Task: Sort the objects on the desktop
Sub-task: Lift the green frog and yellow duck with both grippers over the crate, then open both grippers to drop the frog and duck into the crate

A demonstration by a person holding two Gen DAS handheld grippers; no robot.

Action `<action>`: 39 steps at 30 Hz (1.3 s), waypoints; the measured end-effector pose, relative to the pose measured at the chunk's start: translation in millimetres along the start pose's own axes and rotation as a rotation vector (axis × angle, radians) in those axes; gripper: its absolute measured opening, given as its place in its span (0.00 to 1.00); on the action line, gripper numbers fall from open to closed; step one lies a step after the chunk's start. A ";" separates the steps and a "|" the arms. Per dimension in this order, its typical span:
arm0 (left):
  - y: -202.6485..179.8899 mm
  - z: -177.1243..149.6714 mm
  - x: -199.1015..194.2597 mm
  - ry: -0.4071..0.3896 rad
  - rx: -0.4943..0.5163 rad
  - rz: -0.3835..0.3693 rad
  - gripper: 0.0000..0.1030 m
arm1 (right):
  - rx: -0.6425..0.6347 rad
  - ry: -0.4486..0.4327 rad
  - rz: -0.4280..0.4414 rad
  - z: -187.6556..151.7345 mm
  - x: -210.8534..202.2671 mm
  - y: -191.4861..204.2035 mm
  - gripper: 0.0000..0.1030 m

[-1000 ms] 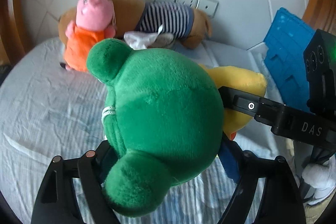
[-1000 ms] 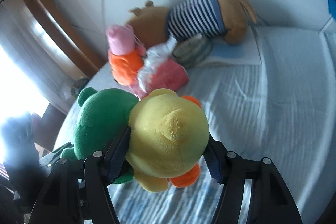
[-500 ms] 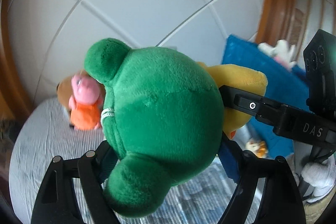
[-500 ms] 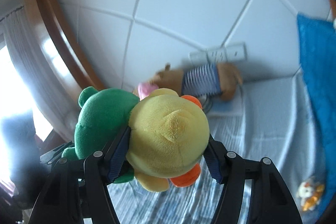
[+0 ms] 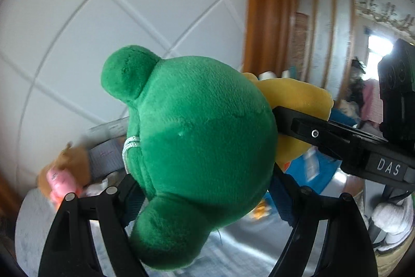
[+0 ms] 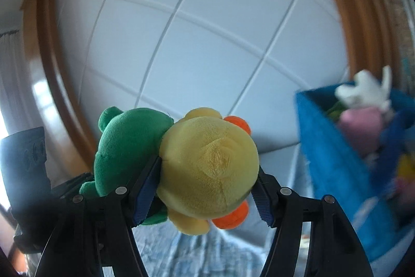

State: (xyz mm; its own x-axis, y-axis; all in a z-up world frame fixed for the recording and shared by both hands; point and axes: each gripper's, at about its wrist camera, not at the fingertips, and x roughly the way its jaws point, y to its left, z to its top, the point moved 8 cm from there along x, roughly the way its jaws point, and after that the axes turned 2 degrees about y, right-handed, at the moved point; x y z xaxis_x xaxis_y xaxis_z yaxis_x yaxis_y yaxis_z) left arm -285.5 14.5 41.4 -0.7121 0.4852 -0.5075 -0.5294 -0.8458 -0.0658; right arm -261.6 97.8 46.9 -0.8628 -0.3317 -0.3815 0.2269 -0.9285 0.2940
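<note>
Both my grippers hold a plush toy each, pressed side by side in front of a white tiled wall.

Left wrist view: my left gripper [image 5: 202, 188] is clamped on the green plush frog [image 5: 197, 152], which fills the centre of the frame; at right centre the yellow plush duck [image 5: 298, 98] pokes out behind it, touching it, with a black finger of my right gripper [image 5: 337, 136] across it. Blurred plush toys [image 5: 62, 178] lie at lower left.
Right wrist view: my right gripper [image 6: 207, 188] squeezes the yellow plush duck at lower centre, its blue pads [image 6: 145, 188] sunk into the sides; the green plush frog sits against it on the left. A blue bin [image 6: 334, 157] with toys inside stands at the right edge, over a pale cloth [image 6: 197, 253] at bottom centre.
</note>
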 end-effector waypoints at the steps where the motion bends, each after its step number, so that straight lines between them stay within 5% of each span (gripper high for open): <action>1: -13.8 4.9 5.8 -0.002 0.007 -0.015 0.81 | 0.002 -0.015 -0.020 6.7 -12.8 -13.8 0.63; 12: -220.4 42.8 144.3 0.063 0.021 -0.143 0.81 | 0.016 -0.023 -0.152 41.0 -98.5 -225.2 0.63; 22: -304.6 9.1 255.5 0.272 -0.028 -0.144 0.83 | 0.098 0.135 -0.148 14.6 -94.7 -384.5 0.63; 25: -311.9 -7.3 271.1 0.336 -0.036 -0.121 0.88 | 0.134 0.174 -0.129 -2.4 -85.8 -408.0 0.65; 28: -313.0 -14.9 276.0 0.349 -0.012 -0.071 0.94 | 0.144 0.195 -0.149 -14.7 -82.5 -424.0 0.78; 34: -309.5 -13.5 259.9 0.287 0.015 0.016 0.99 | 0.150 0.185 -0.151 -23.8 -83.9 -427.2 0.96; 39: -295.8 -9.9 234.0 0.226 0.014 0.111 0.99 | 0.101 0.154 -0.180 -18.9 -92.7 -411.4 0.99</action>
State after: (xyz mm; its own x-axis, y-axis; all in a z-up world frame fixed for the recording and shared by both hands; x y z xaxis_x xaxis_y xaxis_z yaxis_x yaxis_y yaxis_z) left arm -291.0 376.1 -66.5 -0.6462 0.3263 -0.6899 -0.4611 -0.8873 0.0122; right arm -266.4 507.4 -55.2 -0.8045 -0.1912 -0.5623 0.0230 -0.9561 0.2922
